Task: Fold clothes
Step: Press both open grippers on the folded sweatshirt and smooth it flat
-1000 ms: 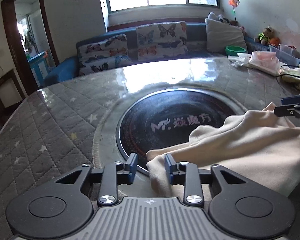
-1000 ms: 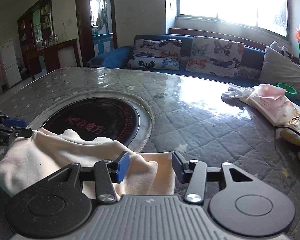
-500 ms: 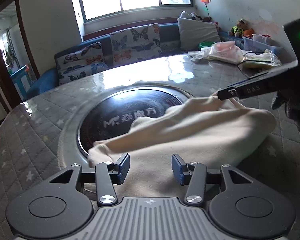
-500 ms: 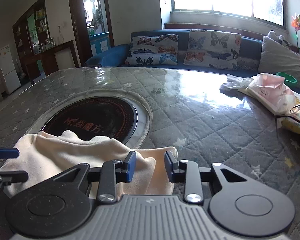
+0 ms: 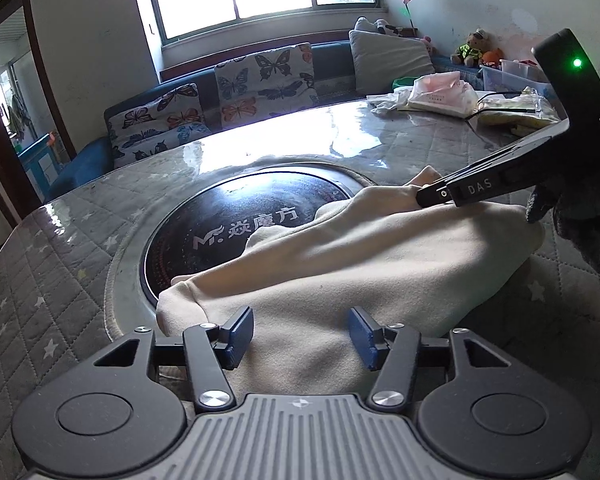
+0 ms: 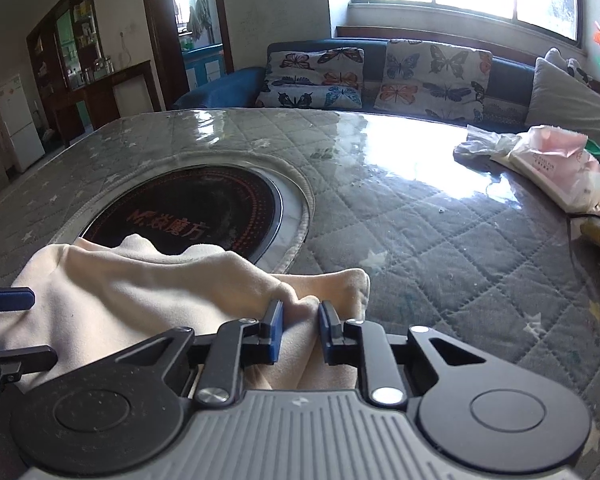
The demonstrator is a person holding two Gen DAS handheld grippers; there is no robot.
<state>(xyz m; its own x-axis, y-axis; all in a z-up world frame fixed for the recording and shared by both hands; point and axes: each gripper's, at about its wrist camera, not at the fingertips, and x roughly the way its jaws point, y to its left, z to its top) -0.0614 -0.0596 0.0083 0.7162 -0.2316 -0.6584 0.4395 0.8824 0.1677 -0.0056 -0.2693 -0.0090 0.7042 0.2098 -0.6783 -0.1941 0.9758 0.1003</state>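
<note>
1. Cream fleece garment (image 5: 380, 264): lies bunched on the grey quilted table cover (image 6: 440, 232), partly over the round black glass hob plate (image 5: 236, 216), toward the near edge.
2. Left gripper (image 5: 301, 336): jaws just widened, standing apart over the garment's near hem, pads clear of the cloth.
3. Right gripper (image 6: 300, 330): jaws just narrowed, pinching a raised fold of the garment.
</note>
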